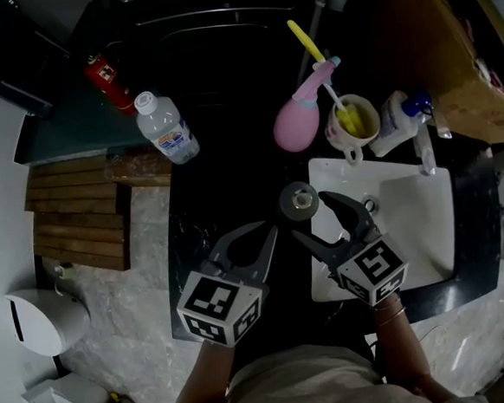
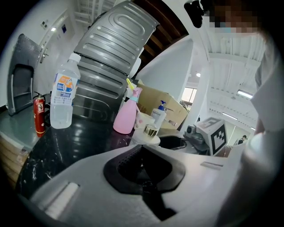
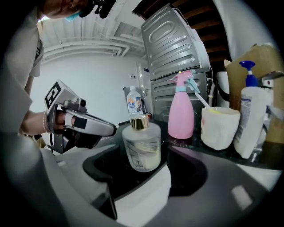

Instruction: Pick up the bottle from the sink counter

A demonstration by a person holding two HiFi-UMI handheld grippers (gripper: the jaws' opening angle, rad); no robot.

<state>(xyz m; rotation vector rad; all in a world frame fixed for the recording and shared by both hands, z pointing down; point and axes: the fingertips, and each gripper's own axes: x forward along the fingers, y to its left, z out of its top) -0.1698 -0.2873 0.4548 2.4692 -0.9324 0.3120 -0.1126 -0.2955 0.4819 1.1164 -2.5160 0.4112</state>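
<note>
With your right gripper [image 1: 309, 216] spread around the squat frosted-glass bottle with its gold cap [image 3: 141, 148], you're mid-reach; next, close squarely on its body, then lift.

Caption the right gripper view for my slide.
Open right gripper frames the gold-capped frosted bottle; pink spray bottle behind.

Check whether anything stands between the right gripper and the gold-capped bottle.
Nothing visible does. The bottle stands upright at the mouth of the right gripper's open jaws, which are not touching it. The pink sprayer and cup stand behind it, and the left gripper is off to one side.
</note>
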